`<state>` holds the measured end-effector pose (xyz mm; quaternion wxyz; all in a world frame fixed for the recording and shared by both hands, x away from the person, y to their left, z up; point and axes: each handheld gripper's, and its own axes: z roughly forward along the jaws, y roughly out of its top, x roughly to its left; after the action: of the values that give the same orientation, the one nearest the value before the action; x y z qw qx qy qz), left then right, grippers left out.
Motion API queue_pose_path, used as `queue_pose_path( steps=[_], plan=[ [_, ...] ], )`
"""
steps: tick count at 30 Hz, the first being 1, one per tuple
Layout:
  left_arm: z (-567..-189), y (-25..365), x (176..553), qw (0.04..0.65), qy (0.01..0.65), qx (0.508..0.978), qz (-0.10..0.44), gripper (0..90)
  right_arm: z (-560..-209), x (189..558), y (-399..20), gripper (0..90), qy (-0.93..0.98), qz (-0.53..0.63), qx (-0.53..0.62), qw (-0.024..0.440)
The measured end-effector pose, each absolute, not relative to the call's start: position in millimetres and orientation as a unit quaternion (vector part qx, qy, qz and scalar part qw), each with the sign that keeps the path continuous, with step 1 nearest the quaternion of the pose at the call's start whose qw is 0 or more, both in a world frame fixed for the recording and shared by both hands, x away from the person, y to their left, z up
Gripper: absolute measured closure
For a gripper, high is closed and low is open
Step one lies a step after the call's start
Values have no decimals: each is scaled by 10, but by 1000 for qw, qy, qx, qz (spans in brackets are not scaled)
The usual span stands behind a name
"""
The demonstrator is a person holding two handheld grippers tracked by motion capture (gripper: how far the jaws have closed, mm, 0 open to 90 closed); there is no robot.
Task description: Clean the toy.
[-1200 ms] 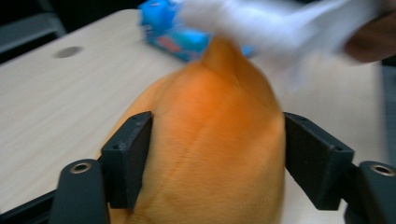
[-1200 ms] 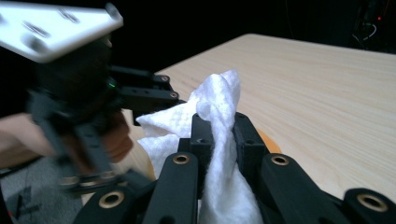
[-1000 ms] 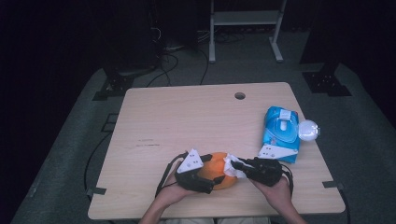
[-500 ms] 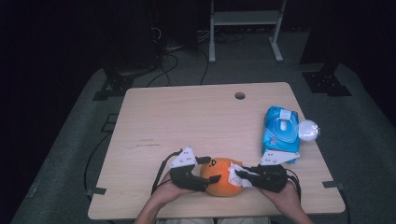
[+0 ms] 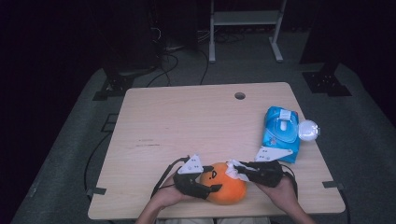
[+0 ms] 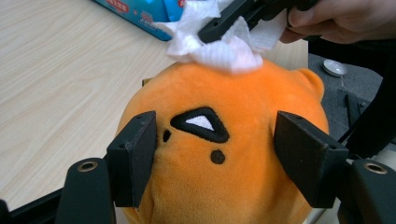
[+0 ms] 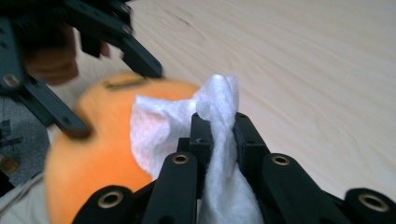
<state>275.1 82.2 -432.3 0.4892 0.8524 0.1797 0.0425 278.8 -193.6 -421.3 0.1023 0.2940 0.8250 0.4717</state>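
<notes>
The left gripper [image 6: 212, 163] has its two black fingers [image 6: 135, 156] on either side of the orange toy [image 6: 224, 158]. They have just been closing in. The left one touches the plush; the right one stands right at the toy's side, but it is hard to say if it presses, so the fingers look apart and the hold is not firm yet. In the earlier high pictures the left gripper sat by the toy's side; now it reaches over the toy's front.

The right gripper [image 7: 218, 135] has its fingers together, clamped on a white wipe [image 7: 219, 186]. The wipe bunches up above the fingers and hangs down below them. In the left gripper view, at the top middle of the frame, the wipe rests on the top of the toy.

In the high view the toy [image 5: 224, 184] sits low in the middle of the frame, near the front edge of the surface [image 5: 187, 121], with one gripper on each side. To the right of it lies a blue pack [image 5: 280, 130], with a small white ball-like thing [image 5: 308, 130] just beside the pack.

The closing fingers likely mean the left hand is getting ready to hold the toy steady. Then the right hand can rub it clean without it rolling away.
</notes>
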Motion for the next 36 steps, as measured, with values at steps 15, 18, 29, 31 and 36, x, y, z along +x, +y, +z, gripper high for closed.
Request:
queue_pose_path(
  steps=[15,18,29,31,36],
  plan=[
    [-4255,695,2757,491,151,856,53,188,-4195,2650,-1929,798,821,510,253,47],
    [-4317,717,2777,487,164,857,38,215,-4221,2680,-1961,797,825,502,256,44],
    [-4329,711,2755,488,171,855,32,222,-4369,2649,-2296,792,839,459,288,42],
    [-4244,700,2744,493,164,854,40,194,-4384,2639,-2349,792,839,458,291,45],
    [-4133,608,2786,498,155,852,47,150,-4358,2672,-2511,788,837,451,303,73]
  ],
)
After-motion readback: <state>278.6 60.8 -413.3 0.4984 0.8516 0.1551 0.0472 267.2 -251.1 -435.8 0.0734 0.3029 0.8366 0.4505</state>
